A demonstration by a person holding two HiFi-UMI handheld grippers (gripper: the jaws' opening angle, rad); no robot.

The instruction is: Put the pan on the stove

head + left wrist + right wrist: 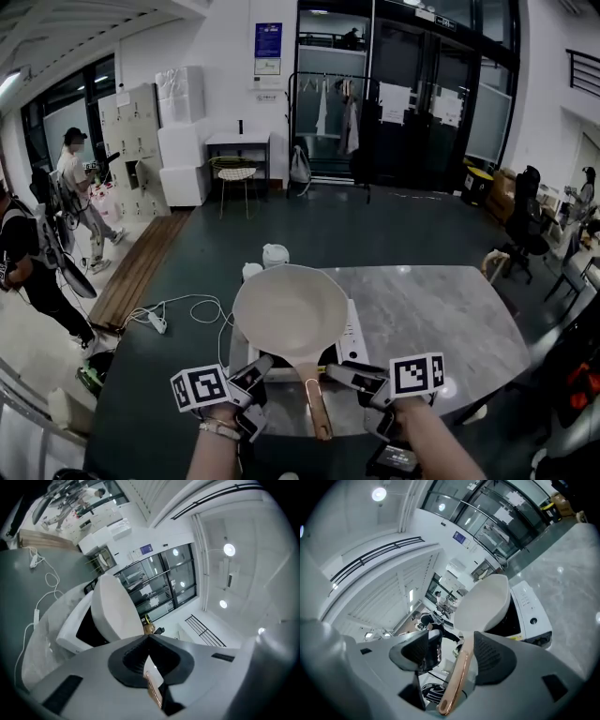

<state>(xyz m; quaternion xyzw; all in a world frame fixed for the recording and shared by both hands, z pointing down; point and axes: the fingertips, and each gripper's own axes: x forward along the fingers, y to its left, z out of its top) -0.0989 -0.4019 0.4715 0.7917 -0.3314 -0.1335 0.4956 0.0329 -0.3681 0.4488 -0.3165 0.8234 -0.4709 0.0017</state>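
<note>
Left gripper (149, 637) clenched; right gripper (454, 643) released; only its view shows pan handle (453, 681) between jaws.

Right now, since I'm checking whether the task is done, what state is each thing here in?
pan: empty, resting on the stove, handle pointing toward the grippers.
stove: on the marble counter, pan covering most of its black top.
left gripper: fingers shut, holding nothing.
right gripper: fingers open, handle in line between them, not gripped.
</note>
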